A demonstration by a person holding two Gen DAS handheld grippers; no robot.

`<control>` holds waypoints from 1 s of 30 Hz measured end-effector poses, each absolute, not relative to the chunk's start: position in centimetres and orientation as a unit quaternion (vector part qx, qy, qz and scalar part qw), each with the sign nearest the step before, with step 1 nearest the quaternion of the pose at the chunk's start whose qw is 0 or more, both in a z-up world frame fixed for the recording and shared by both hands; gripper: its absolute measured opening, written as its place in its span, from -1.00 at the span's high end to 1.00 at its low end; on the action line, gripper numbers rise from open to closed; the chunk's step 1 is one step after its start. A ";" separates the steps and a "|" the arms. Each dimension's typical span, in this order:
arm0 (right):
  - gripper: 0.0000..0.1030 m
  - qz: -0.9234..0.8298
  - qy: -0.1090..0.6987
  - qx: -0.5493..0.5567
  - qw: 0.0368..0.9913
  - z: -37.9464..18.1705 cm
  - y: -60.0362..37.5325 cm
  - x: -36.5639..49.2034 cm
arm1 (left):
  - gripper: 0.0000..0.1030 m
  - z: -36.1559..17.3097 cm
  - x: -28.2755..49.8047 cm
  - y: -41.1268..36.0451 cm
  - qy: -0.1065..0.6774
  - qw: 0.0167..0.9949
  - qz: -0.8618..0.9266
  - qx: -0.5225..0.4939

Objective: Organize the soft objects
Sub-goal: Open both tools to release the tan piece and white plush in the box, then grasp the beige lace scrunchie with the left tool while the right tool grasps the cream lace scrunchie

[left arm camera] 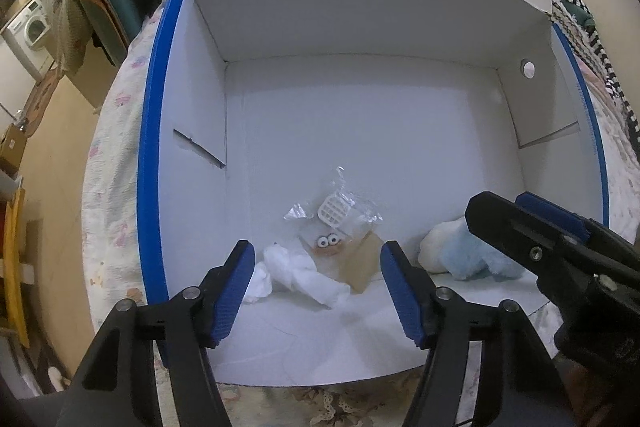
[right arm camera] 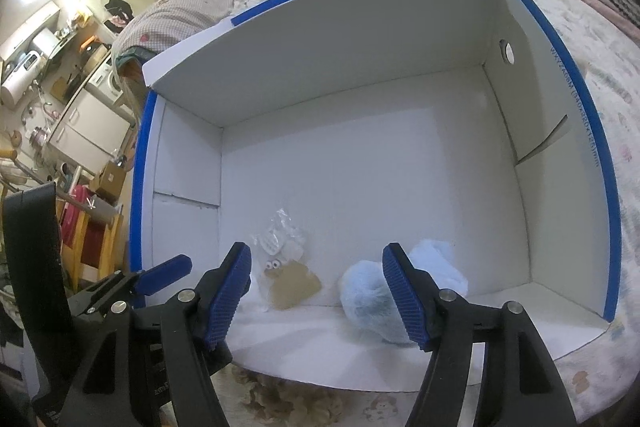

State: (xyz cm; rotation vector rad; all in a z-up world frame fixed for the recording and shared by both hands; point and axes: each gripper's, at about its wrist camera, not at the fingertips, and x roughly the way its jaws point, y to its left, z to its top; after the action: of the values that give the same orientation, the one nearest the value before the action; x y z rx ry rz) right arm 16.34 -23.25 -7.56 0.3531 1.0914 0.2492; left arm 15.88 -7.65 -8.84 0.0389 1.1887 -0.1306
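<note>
Two tongs hover over the near edge of a white cardboard box [left arm camera: 360,131] with blue rims, which sits on a bed [left arm camera: 116,155] covered in a pale patterned quilt. Your left tongs [left arm camera: 318,287] stand wide apart and hold nothing; the blue ribbed pads touch no object. Your right tongs [right arm camera: 316,291] are likewise spread wide and empty.

Inside the box, everything lies along the near wall. A white soft cloth bundle [left arm camera: 296,273] sits just past your left tongs, framed between the two pads, its long axis running left to right. Touching it on the far side is a tan plush toy [left arm camera: 352,255] with two googly eyes that face up and toward you. Just behind that lies a crinkled clear plastic bag [left arm camera: 340,207] holding a small white grid piece.

A light blue and cream plush [right arm camera: 372,299] rests to the right, near the box's front right area, partly hidden behind the right pad of your right tongs. Which way it points cannot be told.
</note>
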 end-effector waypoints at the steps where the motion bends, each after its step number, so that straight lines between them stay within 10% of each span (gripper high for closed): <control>1: -0.40 0.118 0.515 0.166 0.833 -7.6 -23.3 16.3 | -0.21 -8.8 15.9 -7.7 0.559 0.826 -0.061 0.018; 30: -0.40 0.091 0.492 0.174 0.848 -5.4 -26.1 11.9 | -0.21 -4.5 11.4 -2.9 0.514 0.856 -0.049 -0.021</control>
State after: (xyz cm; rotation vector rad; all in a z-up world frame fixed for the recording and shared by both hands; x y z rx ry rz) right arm 11.92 -26.06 -5.43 0.3662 1.0373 0.1915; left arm 11.38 -2.91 -4.47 -0.0435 1.0813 -0.1034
